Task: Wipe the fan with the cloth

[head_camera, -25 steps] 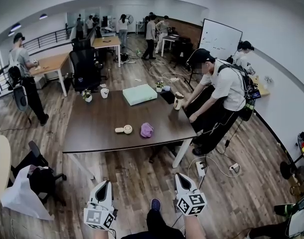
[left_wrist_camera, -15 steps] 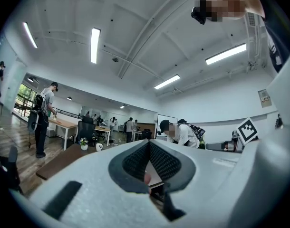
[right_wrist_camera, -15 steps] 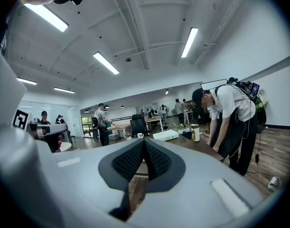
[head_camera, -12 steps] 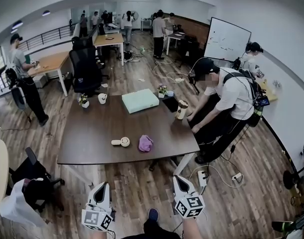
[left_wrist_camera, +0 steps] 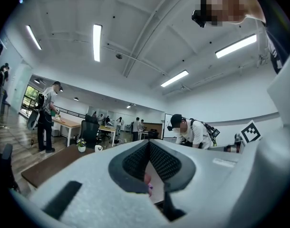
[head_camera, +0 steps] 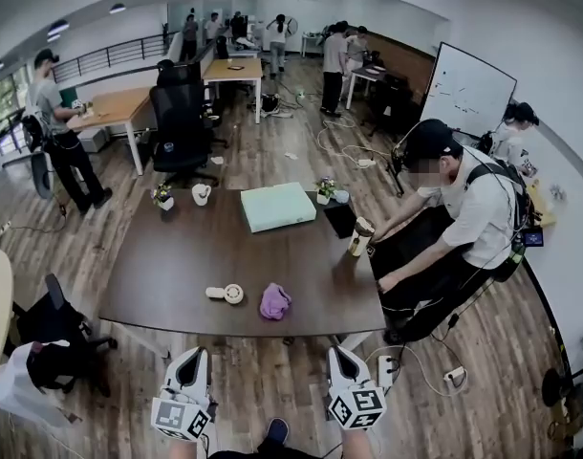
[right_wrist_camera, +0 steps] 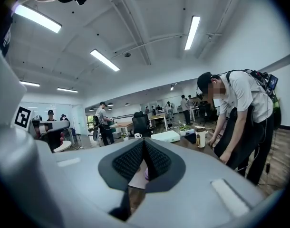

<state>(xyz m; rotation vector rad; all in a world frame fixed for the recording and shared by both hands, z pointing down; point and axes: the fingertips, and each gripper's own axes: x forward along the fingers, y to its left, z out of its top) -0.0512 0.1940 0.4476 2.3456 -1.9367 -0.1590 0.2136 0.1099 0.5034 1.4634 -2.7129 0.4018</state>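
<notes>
A small cream hand fan [head_camera: 226, 294] lies near the front edge of the dark brown table [head_camera: 177, 275]. A crumpled purple cloth [head_camera: 274, 301] sits just to its right, apart from it. My left gripper [head_camera: 197, 353] and right gripper [head_camera: 335, 352] hang side by side over the wooden floor, short of the table's near edge. Both point level toward the table. Each is shut with nothing held, as the left gripper view [left_wrist_camera: 148, 144] and the right gripper view [right_wrist_camera: 144, 141] show. A sliver of the purple cloth [right_wrist_camera: 146, 175] peeps out below the shut right jaws.
A person [head_camera: 468, 218] leans on the table's right end beside a tall cup [head_camera: 361, 236]. A pale green box [head_camera: 277, 206], a mug [head_camera: 202, 194] and small plants stand at the back. A black chair with a white bag [head_camera: 33, 366] is at the left, a power strip [head_camera: 387, 371] on the floor at the right.
The table, fan and cloth have drawn nearer and lower in the head view as both shut grippers are carried forward toward it. The leaning person stays at the table's right end.
</notes>
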